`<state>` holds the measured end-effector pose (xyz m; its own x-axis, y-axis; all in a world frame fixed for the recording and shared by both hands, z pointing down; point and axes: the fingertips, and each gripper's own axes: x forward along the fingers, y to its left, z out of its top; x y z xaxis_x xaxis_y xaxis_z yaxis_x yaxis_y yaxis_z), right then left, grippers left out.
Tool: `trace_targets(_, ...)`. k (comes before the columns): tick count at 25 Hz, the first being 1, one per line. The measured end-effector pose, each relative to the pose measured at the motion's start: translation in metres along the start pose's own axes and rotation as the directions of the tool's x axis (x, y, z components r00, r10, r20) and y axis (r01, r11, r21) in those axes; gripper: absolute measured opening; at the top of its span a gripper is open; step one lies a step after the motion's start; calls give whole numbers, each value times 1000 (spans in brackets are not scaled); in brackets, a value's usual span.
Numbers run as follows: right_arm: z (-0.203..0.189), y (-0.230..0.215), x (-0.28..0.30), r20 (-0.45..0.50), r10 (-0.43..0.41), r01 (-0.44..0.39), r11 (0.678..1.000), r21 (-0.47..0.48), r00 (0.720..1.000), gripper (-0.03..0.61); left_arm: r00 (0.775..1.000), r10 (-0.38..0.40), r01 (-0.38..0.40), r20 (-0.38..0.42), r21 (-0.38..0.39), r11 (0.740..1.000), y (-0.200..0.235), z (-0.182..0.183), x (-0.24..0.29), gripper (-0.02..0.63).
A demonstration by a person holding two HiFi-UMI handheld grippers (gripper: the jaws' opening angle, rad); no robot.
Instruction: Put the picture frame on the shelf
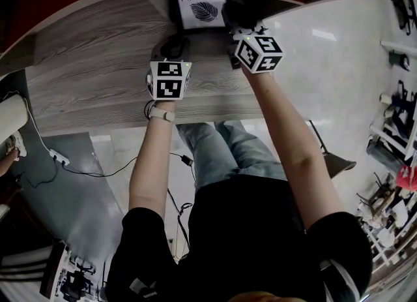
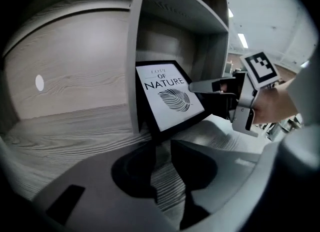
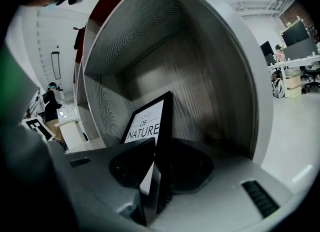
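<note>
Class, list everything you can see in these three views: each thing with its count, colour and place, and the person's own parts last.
picture frame: one, black with white leaf print, in the shelf's compartment
shelf: one, grey wood grain, before the person
power strip: one, white, floor at left
left claw: one, grey, open, empty, above the shelf board
right claw: one, grey, shut on the picture frame's edge
marker cubes: two, black and white, one per claw
arms: two, bare, reaching to the shelf
</note>
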<state>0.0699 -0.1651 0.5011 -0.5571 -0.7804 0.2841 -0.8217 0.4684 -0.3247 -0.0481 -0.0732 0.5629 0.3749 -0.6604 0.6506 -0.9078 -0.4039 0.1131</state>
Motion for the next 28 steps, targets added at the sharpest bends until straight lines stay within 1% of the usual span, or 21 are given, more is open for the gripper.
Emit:
trace_targets(1,0,0,0,-2,-1,1,1000,2,1000,86,1000,12,-12,-28,1,1000,1,-3,3,100)
trace_targets(3,0,0,0,-5,-1,1,1000,3,1000,86,998,30,-30,-58,-11,999,3,-7,7,81)
trace_targets(6,0,0,0,-13,0,0,1000,-5,1000,86,997,37,-39,-69,-34,999,7,-5,9,67)
trace_targets(13,1,-3,6,-27,-6,5,1000,-22,1000,86,992,60,-63,-115,-19,998,15,0,18,60)
trace_targets(18,4,-6,13,-51,-27,24,999,-48,998,81,991,65,-71,-120,-44,996,23,6,27,60)
trace_targets(21,4,-8,15,-66,-32,28,997,-71,997,83,991,63,-73,-122,-77,994,25,8,30,60)
trace_targets(24,6,-8,16,-72,-35,29,996,-80,997,84,992,71,-83,-108,-104,991,27,12,30,54)
trace_targets(25,5,-9,16,-82,-41,34,996,-81,996,92,992,75,-86,-104,-105,991,27,13,30,54)
trace_targets(27,1,-8,13,-109,-60,51,995,-82,992,145,992,80,-91,-100,-108,990,28,14,30,54)
trace_targets(28,-2,-8,10,-118,-75,65,994,-84,990,152,992,81,-92,-99,-112,989,28,14,30,52)
